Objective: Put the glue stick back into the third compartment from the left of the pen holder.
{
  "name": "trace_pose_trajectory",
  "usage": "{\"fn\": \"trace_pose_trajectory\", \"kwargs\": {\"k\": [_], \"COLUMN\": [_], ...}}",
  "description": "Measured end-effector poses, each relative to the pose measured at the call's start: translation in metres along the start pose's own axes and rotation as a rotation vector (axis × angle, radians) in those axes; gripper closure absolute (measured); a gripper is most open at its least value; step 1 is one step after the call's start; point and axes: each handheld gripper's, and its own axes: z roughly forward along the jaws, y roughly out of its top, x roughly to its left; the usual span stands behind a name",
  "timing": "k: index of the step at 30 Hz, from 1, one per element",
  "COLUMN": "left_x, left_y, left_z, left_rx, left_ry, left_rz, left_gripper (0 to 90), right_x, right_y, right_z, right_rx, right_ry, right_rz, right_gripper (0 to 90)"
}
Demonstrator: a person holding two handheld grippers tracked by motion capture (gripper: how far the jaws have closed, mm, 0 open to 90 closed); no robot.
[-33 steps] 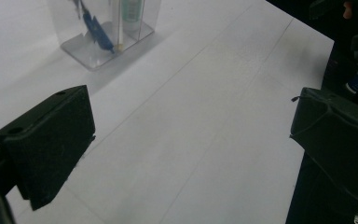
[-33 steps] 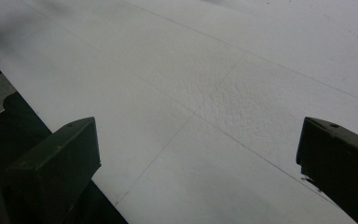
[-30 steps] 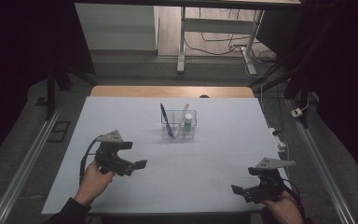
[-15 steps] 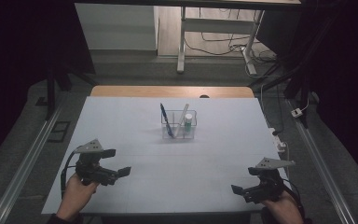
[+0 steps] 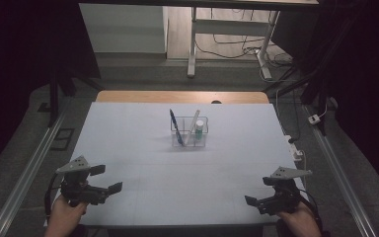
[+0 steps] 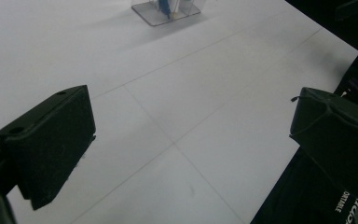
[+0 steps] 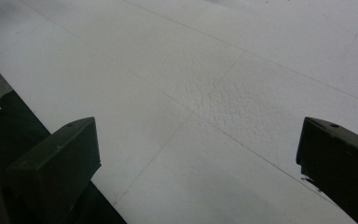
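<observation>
A clear plastic holder point(image 5: 189, 139) stands at the middle of the white table point(image 5: 177, 173). In it lean a blue pen point(image 5: 174, 127), a pale flat stick point(image 5: 193, 121) and a small bottle with a green cap point(image 5: 199, 130). My left gripper point(image 5: 107, 178) is near the front left corner, open with nothing in it. In the left gripper view its jaws point(image 6: 191, 154) stand wide apart over bare table, with the holder point(image 6: 168, 7) far ahead. My right gripper point(image 5: 258, 192) sits near the front right corner, open and empty, and its jaws point(image 7: 196, 168) spread over the table's front edge.
A wooden strip point(image 5: 177, 96) runs along the table's far edge. A white plug block with cables point(image 5: 296, 150) lies at the right edge. Metal rails point(image 5: 34, 168) flank both sides. A desk frame point(image 5: 192, 44) stands on the floor beyond.
My left gripper has drawn back to the left and toward the front edge of the table. The right gripper has stayed where it was.
</observation>
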Motion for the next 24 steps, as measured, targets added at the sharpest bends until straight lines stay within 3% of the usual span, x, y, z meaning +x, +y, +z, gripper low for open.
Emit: {"fn": "trace_pose_trajectory", "kwargs": {"k": [13,24], "left_x": [0.001,0.0], "left_y": [-0.022,-0.037], "left_z": [-0.019,-0.029], "left_rx": [-0.005,0.024], "left_ry": [0.045,0.102], "left_rz": [-0.036,-0.05], "left_gripper": [0.0,0.0], "right_x": [0.0,0.001], "right_y": [0.0,0.001], "right_z": [0.0,0.001], "right_rx": [0.001,0.005], "right_ry": [-0.001,-0.002], "right_rz": [-0.001,-0.001], "right_gripper": [0.0,0.0]}}
